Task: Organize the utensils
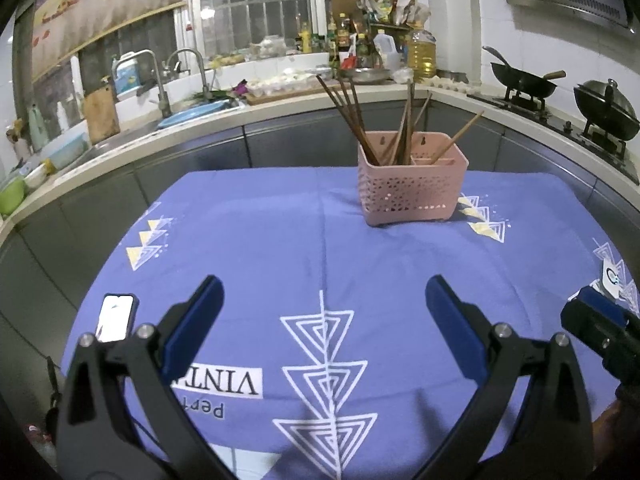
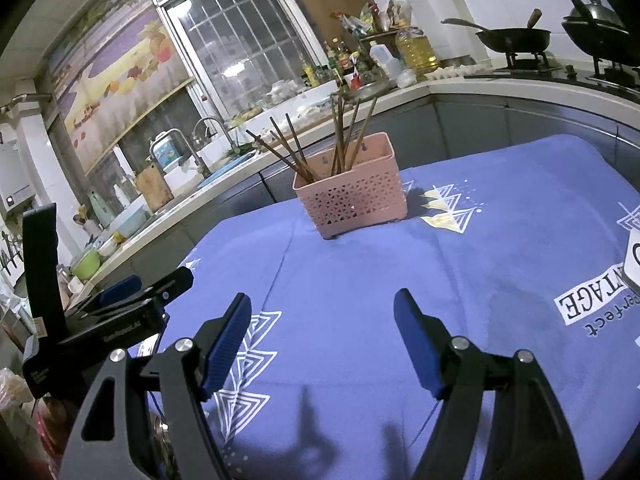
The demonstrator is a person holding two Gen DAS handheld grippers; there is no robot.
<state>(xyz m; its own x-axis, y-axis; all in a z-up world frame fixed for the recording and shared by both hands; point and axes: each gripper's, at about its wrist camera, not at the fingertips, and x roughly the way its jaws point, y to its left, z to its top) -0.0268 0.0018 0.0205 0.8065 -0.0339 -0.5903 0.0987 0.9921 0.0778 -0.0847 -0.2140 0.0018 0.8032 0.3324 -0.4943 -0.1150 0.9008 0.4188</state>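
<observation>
A pink perforated utensil basket (image 1: 412, 188) stands upright on the blue tablecloth (image 1: 280, 248) at the far side of the table. Several brown chopsticks (image 1: 352, 120) lean inside it. It also shows in the right wrist view (image 2: 352, 196), with the chopsticks (image 2: 296, 156) sticking out of it. My left gripper (image 1: 324, 300) is open and empty, low over the near part of the cloth. My right gripper (image 2: 324, 320) is open and empty too, well short of the basket. The left gripper shows at the left edge of the right wrist view (image 2: 132, 304).
A phone (image 1: 116, 318) lies on the cloth at the near left. A white card (image 2: 634, 260) lies at the right edge. Behind the table runs a kitchen counter (image 1: 280, 106) with a sink (image 1: 192, 114), bottles and a stove with woks (image 1: 524, 80).
</observation>
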